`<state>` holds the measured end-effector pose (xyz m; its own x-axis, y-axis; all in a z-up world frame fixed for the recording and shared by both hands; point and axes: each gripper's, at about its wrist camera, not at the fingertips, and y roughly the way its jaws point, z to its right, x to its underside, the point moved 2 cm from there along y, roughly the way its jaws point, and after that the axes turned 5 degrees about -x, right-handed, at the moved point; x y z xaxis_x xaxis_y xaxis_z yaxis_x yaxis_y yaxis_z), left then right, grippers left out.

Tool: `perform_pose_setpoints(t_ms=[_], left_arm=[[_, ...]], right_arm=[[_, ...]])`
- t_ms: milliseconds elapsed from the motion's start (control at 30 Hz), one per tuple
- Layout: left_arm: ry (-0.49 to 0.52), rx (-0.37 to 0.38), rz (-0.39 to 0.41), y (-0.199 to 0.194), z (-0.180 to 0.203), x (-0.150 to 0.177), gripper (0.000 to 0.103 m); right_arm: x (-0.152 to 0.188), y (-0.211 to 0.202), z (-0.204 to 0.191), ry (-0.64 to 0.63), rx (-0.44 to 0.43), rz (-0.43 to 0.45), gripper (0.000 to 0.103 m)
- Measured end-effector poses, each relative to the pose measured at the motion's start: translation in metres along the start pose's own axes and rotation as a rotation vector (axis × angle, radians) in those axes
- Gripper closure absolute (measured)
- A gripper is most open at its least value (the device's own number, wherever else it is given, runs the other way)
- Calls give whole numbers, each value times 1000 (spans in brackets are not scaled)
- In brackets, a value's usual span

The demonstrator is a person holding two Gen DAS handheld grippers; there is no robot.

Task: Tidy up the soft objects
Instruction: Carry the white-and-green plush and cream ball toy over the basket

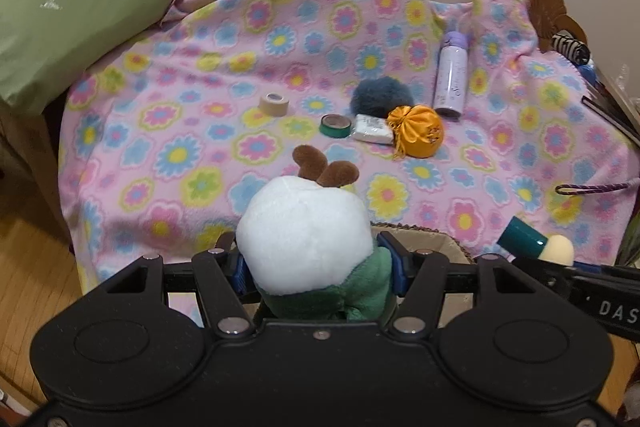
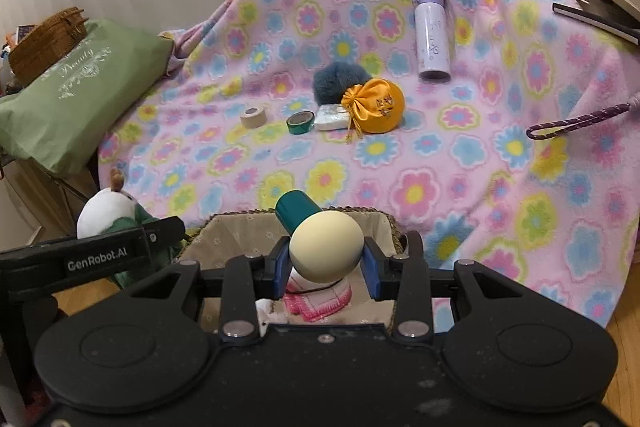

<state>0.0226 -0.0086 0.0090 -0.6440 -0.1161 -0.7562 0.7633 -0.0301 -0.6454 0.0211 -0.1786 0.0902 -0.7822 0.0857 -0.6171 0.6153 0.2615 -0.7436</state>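
My left gripper (image 1: 312, 263) is shut on a white plush toy (image 1: 304, 231) with brown antlers and a green body, held at the near edge of the flowered blanket (image 1: 192, 131). My right gripper (image 2: 325, 259) is shut on a cream ball with a teal cap (image 2: 324, 247), held above a cloth-lined woven basket (image 2: 224, 235) that holds pink and white fabric (image 2: 320, 301). On the blanket lie a blue-grey pom-pom (image 2: 336, 79), an orange satin pouch (image 2: 376, 105) and a white packet (image 2: 330, 119).
A purple bottle (image 2: 432, 35), a beige tape roll (image 2: 253, 115) and a green tape roll (image 2: 300, 123) stand on the blanket. A green pillow (image 2: 76, 99) and a wicker basket (image 2: 48, 43) are at the left. A purple cord loop (image 2: 576, 123) lies at the right.
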Motion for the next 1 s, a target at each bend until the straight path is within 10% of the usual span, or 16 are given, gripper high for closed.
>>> perform_pose_setpoints(t_ms=[1000], left_arm=[[16, 2, -75, 18, 8, 15, 45]], right_arm=[[2, 23, 0, 0, -36, -126, 66]])
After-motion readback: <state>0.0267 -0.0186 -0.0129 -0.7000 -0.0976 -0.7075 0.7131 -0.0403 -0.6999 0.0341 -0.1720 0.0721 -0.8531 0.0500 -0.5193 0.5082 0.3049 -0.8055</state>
